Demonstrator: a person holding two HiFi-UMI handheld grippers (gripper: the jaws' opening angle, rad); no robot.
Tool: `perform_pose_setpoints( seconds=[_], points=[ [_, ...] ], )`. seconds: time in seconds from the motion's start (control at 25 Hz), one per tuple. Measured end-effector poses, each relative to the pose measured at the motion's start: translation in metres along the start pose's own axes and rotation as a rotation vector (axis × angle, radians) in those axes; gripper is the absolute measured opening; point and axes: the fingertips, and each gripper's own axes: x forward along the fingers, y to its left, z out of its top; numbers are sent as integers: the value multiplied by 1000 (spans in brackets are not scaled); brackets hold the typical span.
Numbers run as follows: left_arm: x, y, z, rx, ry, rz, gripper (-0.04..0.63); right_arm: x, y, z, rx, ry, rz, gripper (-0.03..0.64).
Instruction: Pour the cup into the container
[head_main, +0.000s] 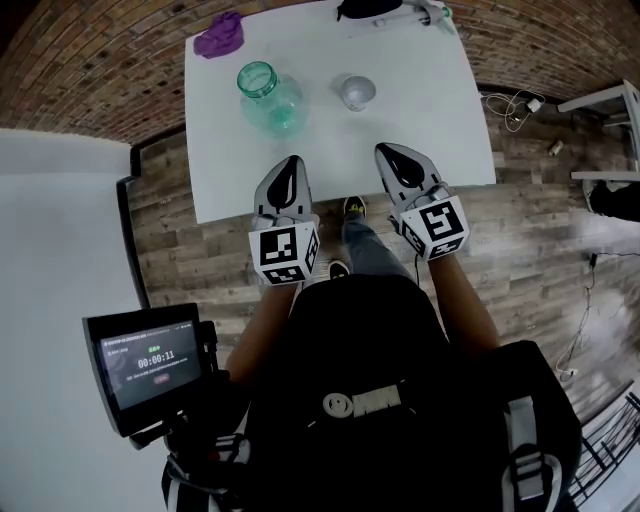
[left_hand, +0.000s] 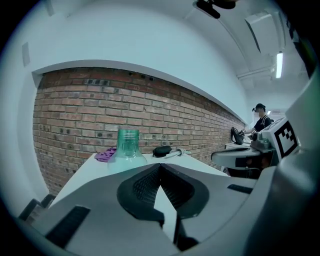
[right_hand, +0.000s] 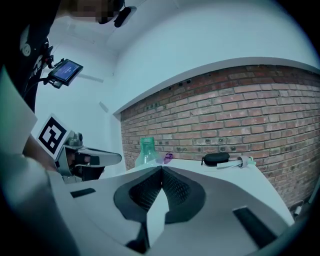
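green-tinted glass jar (head_main: 268, 95) and small clear cup (head_main: 355, 91) stand apart on the white table (head_main: 230, 170), untouched. left gripper (head_main: 291, 162) & right gripper (head_main: 388, 152), jaws closed on nothing, hang over the near edge, prob. each lined up w/ its own target.

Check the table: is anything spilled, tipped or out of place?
Nothing stands out: the green jar and cup stand upright, apart, with no spill on the table. A purple cloth lies crumpled at one corner.
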Motion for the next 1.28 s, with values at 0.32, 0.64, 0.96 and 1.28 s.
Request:
perform_pose_setpoints(
  seconds=[0.32, 0.64, 0.96, 1.28],
  points=[
    [59, 2, 14, 7, 39, -3, -3, 37, -39, 2, -6, 42, 99, 5],
    [91, 3, 16, 14, 51, 26, -3, 60, -70, -24, -2, 100, 214, 231],
    [102, -8, 23, 25, 51, 19, -3, 85, -98, -58, -72, 169, 262, 322],
    [107, -6, 14, 39, 56, 0, -2, 124, -104, -97, -138, 238, 308, 362]
  ],
)
